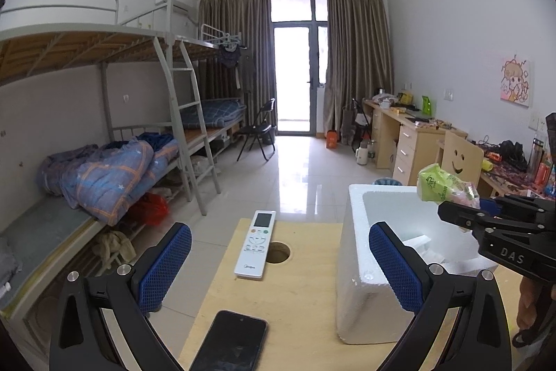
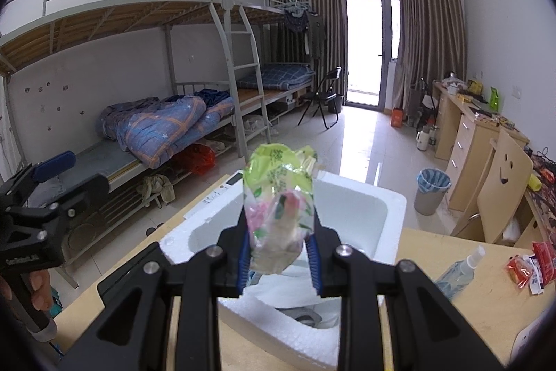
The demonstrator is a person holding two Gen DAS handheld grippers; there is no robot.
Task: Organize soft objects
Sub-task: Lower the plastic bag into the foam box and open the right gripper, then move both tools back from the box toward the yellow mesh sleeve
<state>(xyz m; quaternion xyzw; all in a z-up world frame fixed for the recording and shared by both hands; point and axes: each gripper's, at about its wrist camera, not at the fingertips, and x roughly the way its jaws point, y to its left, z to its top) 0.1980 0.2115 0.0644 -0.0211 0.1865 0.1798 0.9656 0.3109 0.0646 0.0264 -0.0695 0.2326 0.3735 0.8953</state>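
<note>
My right gripper (image 2: 279,249) is shut on a soft green and pink plastic pack (image 2: 278,197), which stands up between its blue pads. The pack hangs over the open white foam box (image 2: 392,207) on the wooden table (image 2: 451,319). White soft items (image 2: 278,291) lie inside the box. In the left wrist view the same pack (image 1: 441,186) and right gripper (image 1: 462,211) hang over the box (image 1: 351,266) at the right. My left gripper (image 1: 281,266) is open with nothing between its blue pads, left of the box. It also shows at the left edge of the right wrist view as the left gripper (image 2: 66,178).
A white remote (image 1: 256,244) and a black phone (image 1: 232,341) lie on the table left of the box, beside a round hole (image 1: 277,252). A spray bottle (image 2: 458,270) and red packets (image 2: 531,263) lie to the right. Bunk beds, desks and a bin (image 2: 431,190) stand beyond.
</note>
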